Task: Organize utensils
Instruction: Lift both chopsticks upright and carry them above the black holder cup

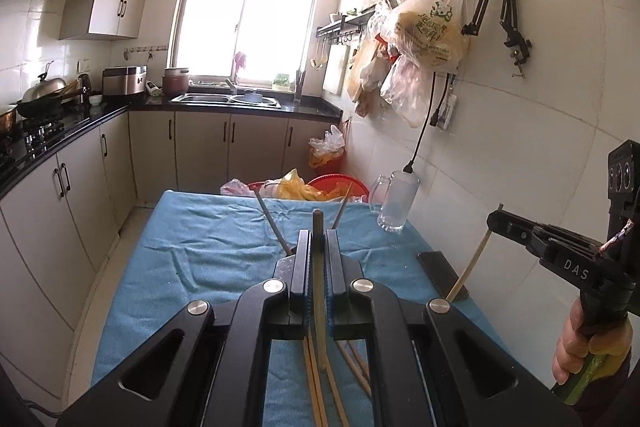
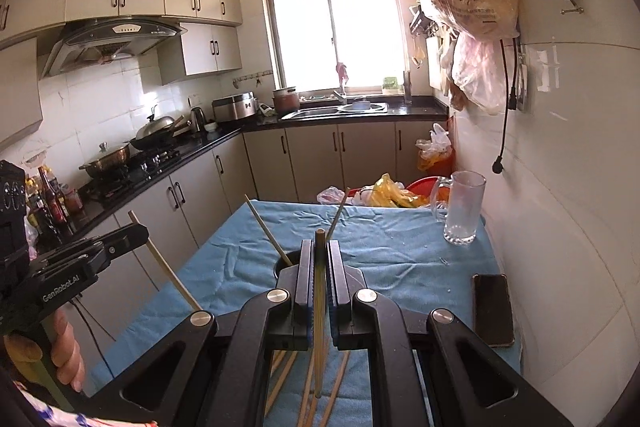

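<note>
- The left hand-held gripper [image 1: 319, 243] is clamped on one chopstick [image 1: 318, 227].
- The right hand-held gripper [image 2: 320, 259] likewise pinches its own chopstick [image 2: 319, 247].
- More loose chopsticks [image 1: 352, 363] lie on the blue-clothed desk [image 1: 208, 243], below both.
- A dark holder [image 2: 290, 263] with two chopsticks stands just ahead.
- Risk: each thin stick could pivot or slip, missing the holder and knocking those inside.

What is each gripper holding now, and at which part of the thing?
Each holds one chopstick. The left gripper is shut on its chopstick near the thick top end. The right gripper grips its chopstick near the top too.
</note>
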`<state>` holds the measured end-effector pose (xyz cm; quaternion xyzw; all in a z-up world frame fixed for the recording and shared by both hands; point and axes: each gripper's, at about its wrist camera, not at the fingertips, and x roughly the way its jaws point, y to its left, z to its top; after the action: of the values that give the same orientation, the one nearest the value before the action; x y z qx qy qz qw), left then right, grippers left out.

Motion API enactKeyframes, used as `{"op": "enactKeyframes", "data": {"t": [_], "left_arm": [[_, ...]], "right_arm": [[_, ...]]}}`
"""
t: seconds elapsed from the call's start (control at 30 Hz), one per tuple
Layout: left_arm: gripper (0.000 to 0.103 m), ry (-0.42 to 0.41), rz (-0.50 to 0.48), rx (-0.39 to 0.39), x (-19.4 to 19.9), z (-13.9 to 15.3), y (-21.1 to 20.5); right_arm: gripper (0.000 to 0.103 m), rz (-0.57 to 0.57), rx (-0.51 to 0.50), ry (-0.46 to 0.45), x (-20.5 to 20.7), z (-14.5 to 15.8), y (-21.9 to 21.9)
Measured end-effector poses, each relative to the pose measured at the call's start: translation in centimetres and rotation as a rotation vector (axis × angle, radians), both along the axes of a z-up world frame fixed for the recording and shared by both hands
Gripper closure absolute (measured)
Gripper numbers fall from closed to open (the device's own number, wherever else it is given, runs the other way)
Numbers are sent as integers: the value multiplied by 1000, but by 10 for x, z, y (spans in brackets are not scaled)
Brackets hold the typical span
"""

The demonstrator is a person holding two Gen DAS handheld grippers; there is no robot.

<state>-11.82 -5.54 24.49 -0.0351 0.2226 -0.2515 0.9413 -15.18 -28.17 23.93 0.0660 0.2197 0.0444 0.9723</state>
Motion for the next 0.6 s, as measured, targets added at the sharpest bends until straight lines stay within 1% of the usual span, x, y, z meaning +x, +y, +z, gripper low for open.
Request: {"op": "enactKeyframes", "data": {"t": [0.13, 0.33, 0.47, 0.6], "left_arm": [[98, -4, 7, -9, 13, 9, 2], [98, -39, 25, -36, 33, 33, 1], [98, -73, 51, -53, 55, 49, -8], [98, -57, 70, -58, 84, 53, -22]], "right_arm": [[97, 14, 10, -19, 6, 12, -1], [97, 34, 34, -66, 19, 37, -4], [97, 36, 50, -107, 36, 53, -3], [97, 39, 68, -127, 63, 61, 1]]}}
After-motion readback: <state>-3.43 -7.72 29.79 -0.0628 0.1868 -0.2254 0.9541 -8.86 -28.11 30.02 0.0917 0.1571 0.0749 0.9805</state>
